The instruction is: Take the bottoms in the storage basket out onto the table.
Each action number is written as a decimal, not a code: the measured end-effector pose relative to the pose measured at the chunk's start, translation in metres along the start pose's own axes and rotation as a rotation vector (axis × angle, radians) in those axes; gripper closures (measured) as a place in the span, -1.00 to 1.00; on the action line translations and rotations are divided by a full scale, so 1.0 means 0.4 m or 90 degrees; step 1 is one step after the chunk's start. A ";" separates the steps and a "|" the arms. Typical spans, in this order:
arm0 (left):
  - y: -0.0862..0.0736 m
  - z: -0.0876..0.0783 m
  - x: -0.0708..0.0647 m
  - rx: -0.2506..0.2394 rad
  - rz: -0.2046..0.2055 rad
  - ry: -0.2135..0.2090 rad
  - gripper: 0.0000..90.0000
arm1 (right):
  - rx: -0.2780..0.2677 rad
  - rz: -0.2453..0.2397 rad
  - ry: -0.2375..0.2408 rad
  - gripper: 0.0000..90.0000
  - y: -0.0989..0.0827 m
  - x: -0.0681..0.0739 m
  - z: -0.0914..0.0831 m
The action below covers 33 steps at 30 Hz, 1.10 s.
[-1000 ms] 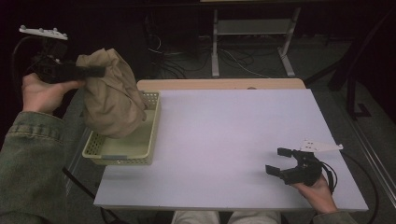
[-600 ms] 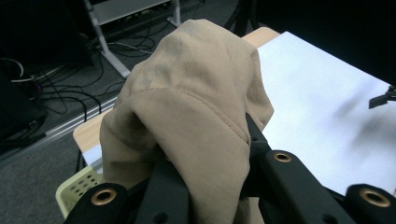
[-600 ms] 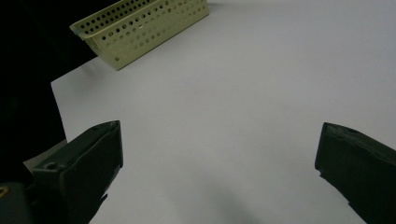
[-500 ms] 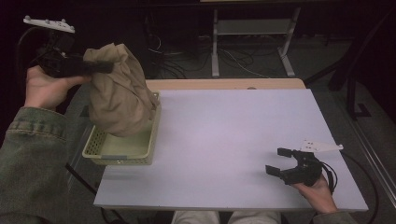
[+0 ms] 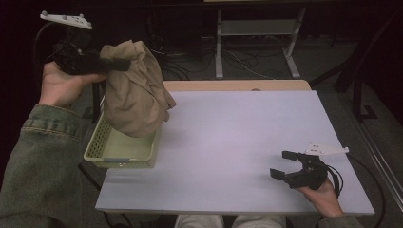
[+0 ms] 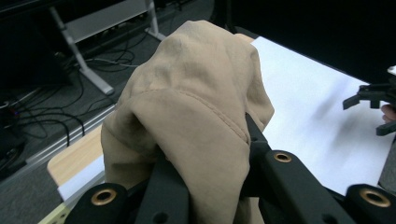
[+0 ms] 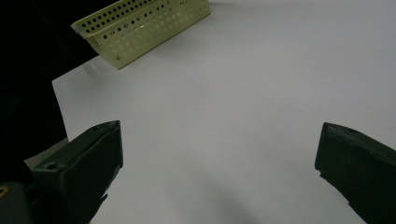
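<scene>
Cloth, tan & bunched, hangs in the air over the basket, at the counter's left edge; its lower end dips into the basket's far part, contact w/ the floor of it can't be told. Top corner of the cloth is pinched by the left tongs, held level, jaws clamped on the fabric. In the left gripper view the cloth drapes over & between both black jaws, seam showing across the fold.

Left hand grips the tool from the left, green sleeve below it, grey plate on top.

Basket is pale green, perforated walls, sits at the near-left of the counter; inside looks bare where visible. In the right gripper view the basket lies far off, top-left.

Right tongs rest low at the counter's near-right corner, well apart from cloth & basket, jaws spread wide w/ nothing between them; the right gripper view shows bare white counter between the 2 jaws. Right hand holds it from the near edge.
</scene>
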<state>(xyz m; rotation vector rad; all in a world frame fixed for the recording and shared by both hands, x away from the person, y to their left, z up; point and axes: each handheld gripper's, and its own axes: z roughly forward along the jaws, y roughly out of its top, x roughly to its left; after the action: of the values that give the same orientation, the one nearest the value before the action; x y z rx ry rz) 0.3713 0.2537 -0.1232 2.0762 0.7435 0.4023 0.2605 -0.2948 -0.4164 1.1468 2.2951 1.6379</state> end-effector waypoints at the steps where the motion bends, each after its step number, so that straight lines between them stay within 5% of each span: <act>1: 0.003 0.004 -0.003 0.000 0.002 -0.003 0.70 | 0.000 0.000 0.000 -0.99 0.000 0.000 0.000; 33: 0.088 0.163 -0.065 -0.011 0.033 -0.092 0.70 | -0.001 -0.006 0.004 -0.99 0.000 0.007 0.003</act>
<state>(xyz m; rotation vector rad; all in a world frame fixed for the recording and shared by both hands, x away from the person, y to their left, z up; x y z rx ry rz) 0.3985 0.1805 -0.1316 2.0862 0.5993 0.2830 0.2591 -0.2920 -0.4159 1.1307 2.2996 1.6416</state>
